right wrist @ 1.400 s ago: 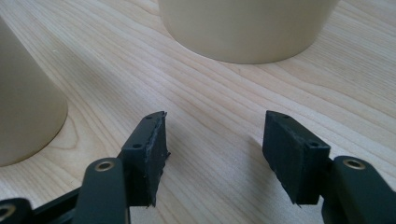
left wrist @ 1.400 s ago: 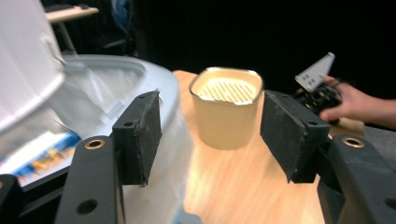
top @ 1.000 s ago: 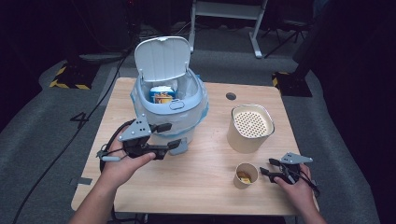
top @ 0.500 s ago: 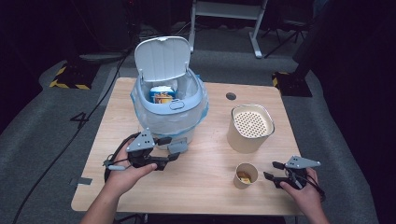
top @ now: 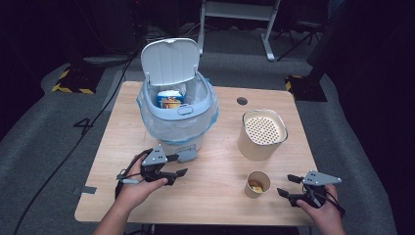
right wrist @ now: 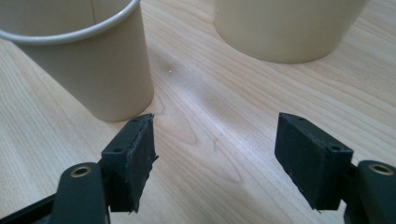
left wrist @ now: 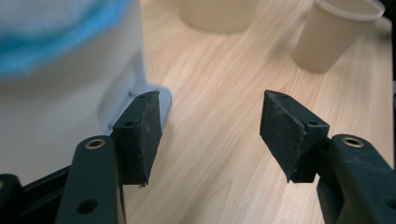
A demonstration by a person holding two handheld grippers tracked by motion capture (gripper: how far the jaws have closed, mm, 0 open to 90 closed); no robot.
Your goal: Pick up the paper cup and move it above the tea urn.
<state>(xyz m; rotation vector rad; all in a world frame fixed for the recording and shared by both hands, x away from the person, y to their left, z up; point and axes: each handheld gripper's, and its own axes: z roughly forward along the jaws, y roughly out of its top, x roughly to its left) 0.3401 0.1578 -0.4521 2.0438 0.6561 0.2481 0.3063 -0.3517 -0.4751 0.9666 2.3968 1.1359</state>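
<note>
A small white bin (top: 178,117) with a blue liner stands at the table's back left, its lid raised and a blue and yellow package (top: 170,101) inside. My left gripper (top: 177,165) is open just in front of the bin's foot pedal (top: 187,155), nothing between its jaws. In the left gripper view that gripper (left wrist: 210,128) faces bare wood beside the bin's base (left wrist: 70,112). A small paper cup (top: 258,183) with yellowish bits sits at the front right. My right gripper (top: 288,185) is open just right of it, empty. In the right gripper view the gripper (right wrist: 217,154) has the cup (right wrist: 88,60) at its left.
A larger cream container (top: 262,133) with a perforated top stands behind the paper cup. A round cable hole (top: 242,101) is in the wooden table (top: 215,196) near the back edge. Grey floor surrounds the table; a cable runs off the left side.
My left gripper has drawn back from the bin toward the front edge and lower. My right gripper has slid slightly back from the paper cup.
</note>
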